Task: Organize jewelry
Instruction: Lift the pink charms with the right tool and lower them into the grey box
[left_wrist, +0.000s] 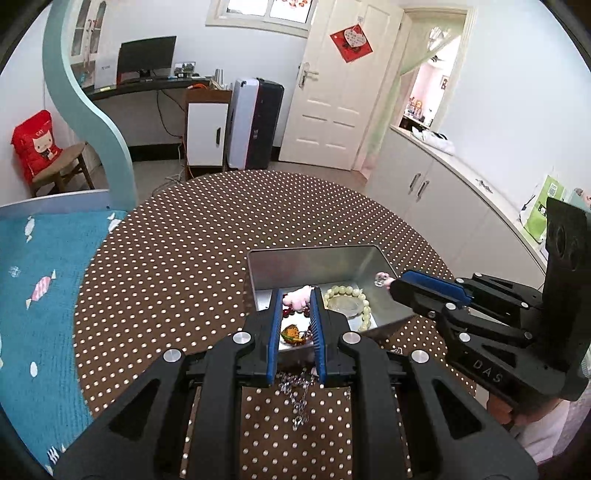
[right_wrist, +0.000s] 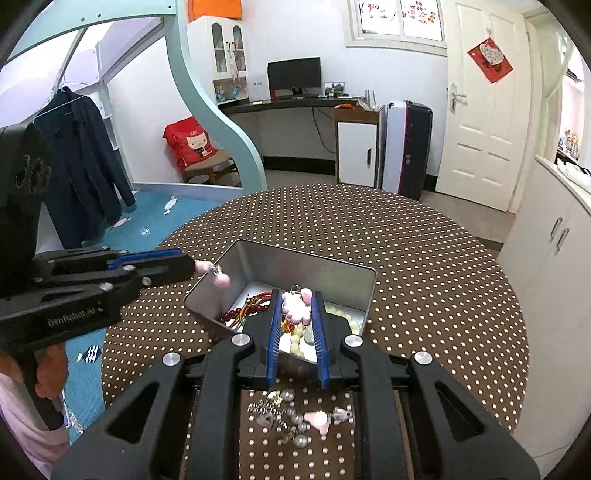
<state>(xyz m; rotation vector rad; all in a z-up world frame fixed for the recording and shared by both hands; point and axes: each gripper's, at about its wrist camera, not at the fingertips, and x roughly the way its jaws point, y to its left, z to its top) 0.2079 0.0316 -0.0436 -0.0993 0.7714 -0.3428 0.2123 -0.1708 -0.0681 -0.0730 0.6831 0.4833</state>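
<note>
A metal tin stands open on the polka-dot table. Inside lie a pale green bead bracelet, a dark red bead string and an amber pendant. My left gripper is shut on a pink charm over the tin; it also shows in the right wrist view. My right gripper is shut on a pink flower charm above the tin; it also shows in the left wrist view. A silver chain and loose pearl pieces lie on the table near me.
The round table has a brown dotted cloth. A blue bed lies to the left, white cabinets to the right. A desk with a monitor and a suitcase stand at the far wall.
</note>
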